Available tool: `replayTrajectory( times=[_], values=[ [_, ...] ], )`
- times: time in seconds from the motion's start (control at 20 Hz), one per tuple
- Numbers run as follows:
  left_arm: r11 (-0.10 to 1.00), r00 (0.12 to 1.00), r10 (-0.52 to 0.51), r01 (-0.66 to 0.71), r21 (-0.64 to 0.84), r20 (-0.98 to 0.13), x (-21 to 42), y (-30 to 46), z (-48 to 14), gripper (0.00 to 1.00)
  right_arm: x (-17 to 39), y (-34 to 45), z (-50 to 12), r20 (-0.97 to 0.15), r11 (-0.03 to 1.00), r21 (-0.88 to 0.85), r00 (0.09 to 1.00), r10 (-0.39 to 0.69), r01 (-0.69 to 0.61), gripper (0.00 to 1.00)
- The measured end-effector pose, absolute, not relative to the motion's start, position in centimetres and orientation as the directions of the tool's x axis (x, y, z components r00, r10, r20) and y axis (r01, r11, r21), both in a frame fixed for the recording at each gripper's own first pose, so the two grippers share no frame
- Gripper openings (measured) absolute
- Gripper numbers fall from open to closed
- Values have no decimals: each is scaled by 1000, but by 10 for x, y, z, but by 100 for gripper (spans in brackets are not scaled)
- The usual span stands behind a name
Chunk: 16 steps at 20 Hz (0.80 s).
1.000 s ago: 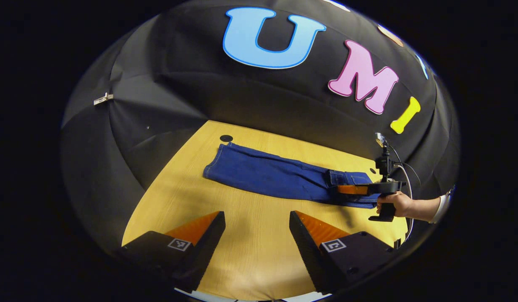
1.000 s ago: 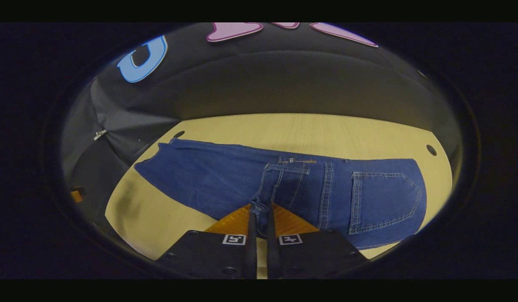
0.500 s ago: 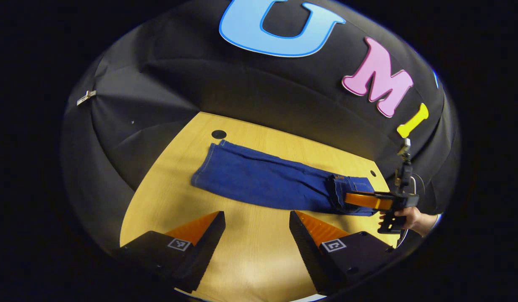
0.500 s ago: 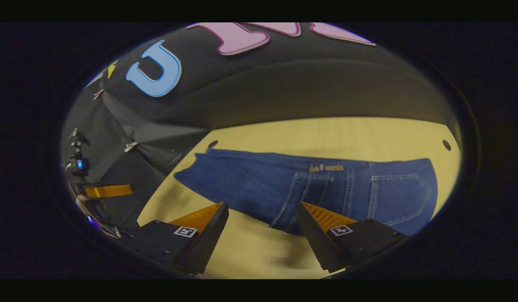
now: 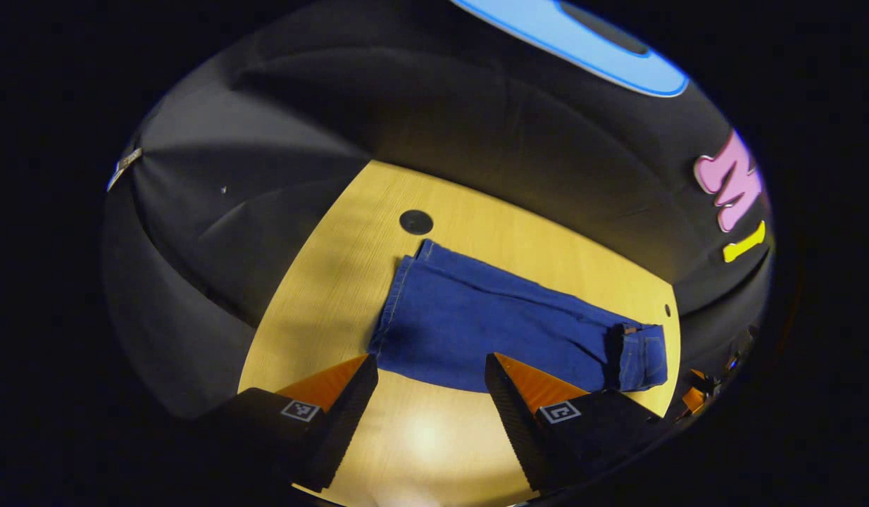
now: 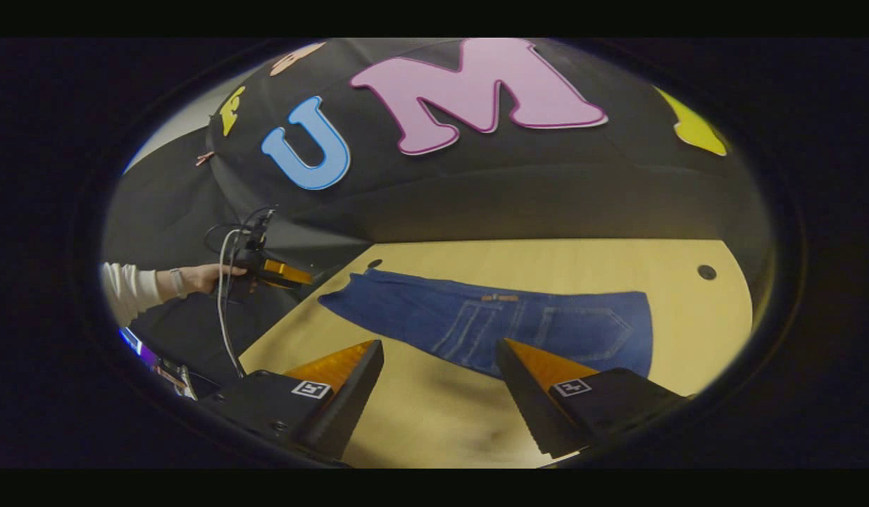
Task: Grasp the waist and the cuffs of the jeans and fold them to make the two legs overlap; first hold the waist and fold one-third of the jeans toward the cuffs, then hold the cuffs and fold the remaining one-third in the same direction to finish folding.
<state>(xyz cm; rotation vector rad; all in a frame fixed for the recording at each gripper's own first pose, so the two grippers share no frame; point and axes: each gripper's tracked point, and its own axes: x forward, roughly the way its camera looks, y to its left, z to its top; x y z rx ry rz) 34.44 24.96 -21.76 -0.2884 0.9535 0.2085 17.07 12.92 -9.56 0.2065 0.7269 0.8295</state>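
Jeans (image 5: pixel 491 331): blue denim; lying flat on the table, legs overlapped one on the other; cuffs at the end near a dark round hole; waist portion doubled over onto the legs at the opposite end; back pocket (image 6: pixel 593 327) facing up in the right gripper view.
Table (image 5: pixel 350 260): pale wood grain; a dark round hole (image 5: pixel 415 222) just beyond the cuff end; a second hole (image 6: pixel 706 272) past the waist end.
Left gripper (image 5: pixel 427 384): fingers spread wide, holding nothing; poised above the table at the near edge of the legs, close to the cuff end; in the right gripper view it appears off the table's edge, held in a hand (image 6: pixel 205 277) with a white sleeve, cable trailing down.
Right gripper (image 6: pixel 438 370): fingers apart, empty; raised above the table, near the jeans' folded waist end, not touching the cloth.
Booth wall (image 5: pixel 406 120): black cloth behind the table.
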Motion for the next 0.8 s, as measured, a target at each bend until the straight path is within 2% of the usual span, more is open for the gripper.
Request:
replayTrajectory(
  times=[0.25,0.3,0.35,0.5,0.55,0.6,0.65,0.7,0.75,0.8],
  values=[
    [941,472,52,-318,-114,-880,361,255,-267,97,163,82,-118,-553,741,440,497,669,-508,98],
    [946,454,56,-308,-97,-889,365,254,-274,92,164,79,-119,-555,745,453,499,666,-490,98],
    [953,438,69,-295,-71,-896,367,254,-279,97,167,79,-118,-551,745,465,502,666,-479,98],
    [967,398,103,-256,-2,-912,375,259,-295,97,175,77,-114,-540,745,475,513,667,-467,97],
    [968,373,123,-248,29,-920,374,262,-301,92,177,76,-114,-540,747,479,515,665,-462,97],
    [968,350,138,-244,52,-926,373,265,-308,97,179,75,-114,-541,747,478,516,664,-462,97],
    [968,330,150,-239,71,-932,372,264,-315,95,179,73,-116,-546,750,472,515,661,-462,100],
    [969,307,175,-222,109,-935,370,265,-317,95,178,71,-118,-552,753,465,513,657,-465,97],
    [973,339,180,-201,115,-923,377,267,-313,99,176,68,-119,-558,755,459,509,655,-469,97],
    [974,311,171,-195,114,-935,374,266,-317,97,177,68,-119,-560,755,455,507,655,-472,97]
  ],
)
